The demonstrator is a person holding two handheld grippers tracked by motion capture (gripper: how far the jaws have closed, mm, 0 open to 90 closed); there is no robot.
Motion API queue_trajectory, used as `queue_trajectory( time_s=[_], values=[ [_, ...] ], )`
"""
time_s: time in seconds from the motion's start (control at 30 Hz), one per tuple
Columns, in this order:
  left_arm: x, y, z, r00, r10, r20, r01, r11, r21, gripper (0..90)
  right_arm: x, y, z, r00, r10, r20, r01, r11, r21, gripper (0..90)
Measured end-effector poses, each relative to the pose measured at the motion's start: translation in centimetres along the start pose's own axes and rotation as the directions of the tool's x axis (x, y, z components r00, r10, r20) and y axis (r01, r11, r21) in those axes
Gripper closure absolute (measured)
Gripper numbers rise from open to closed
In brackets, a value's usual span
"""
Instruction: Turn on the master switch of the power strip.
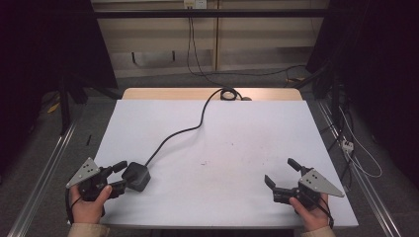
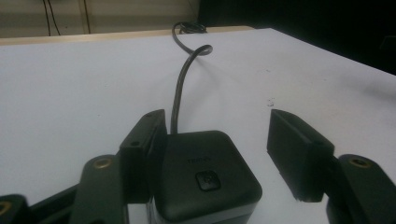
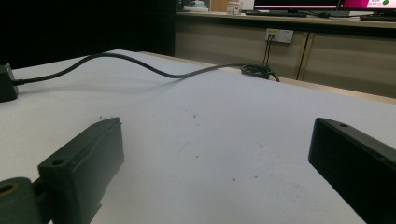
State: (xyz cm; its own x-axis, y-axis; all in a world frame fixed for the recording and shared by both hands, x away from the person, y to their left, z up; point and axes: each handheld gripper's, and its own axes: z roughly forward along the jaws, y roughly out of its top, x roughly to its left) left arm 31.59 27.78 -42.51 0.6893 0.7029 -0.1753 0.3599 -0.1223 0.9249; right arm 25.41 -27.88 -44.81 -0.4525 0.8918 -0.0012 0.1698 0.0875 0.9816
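We could not read the faint word on the black box (image 2: pixel 205 175), and its near end was cut off. We counted one box, one cord (image 1: pixel 185 129) and two hand-held grippers on the white bench (image 1: pixel 237 143). The box sat between the left hand-held gripper's (image 1: pixel 120 176) wide jaws, touching one. The right hand-held gripper (image 1: pixel 279 173) was wide and held nothing.
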Motion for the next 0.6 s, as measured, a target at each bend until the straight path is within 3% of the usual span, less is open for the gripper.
queue_trajectory(
  time_s=[0.47, 0.6],
  values=[
    [-0.03, 0.03, 0.16, 0.9999, -0.011, -0.013, 0.011, 0.9999, -0.007, 23.3, 0.0, 0.02, 0.0, 1.0, 0.0, 0.001, 0.0, 1.0, -0.002, 3.3],
    [0.11, -0.07, 0.24, 0.9994, -0.021, -0.027, 0.021, 0.9998, -0.005, 13.5, 0.06, 0.02, 0.05, 1.0, -0.001, -0.002, 0.001, 1.0, -0.003, 3.3]
  ],
)
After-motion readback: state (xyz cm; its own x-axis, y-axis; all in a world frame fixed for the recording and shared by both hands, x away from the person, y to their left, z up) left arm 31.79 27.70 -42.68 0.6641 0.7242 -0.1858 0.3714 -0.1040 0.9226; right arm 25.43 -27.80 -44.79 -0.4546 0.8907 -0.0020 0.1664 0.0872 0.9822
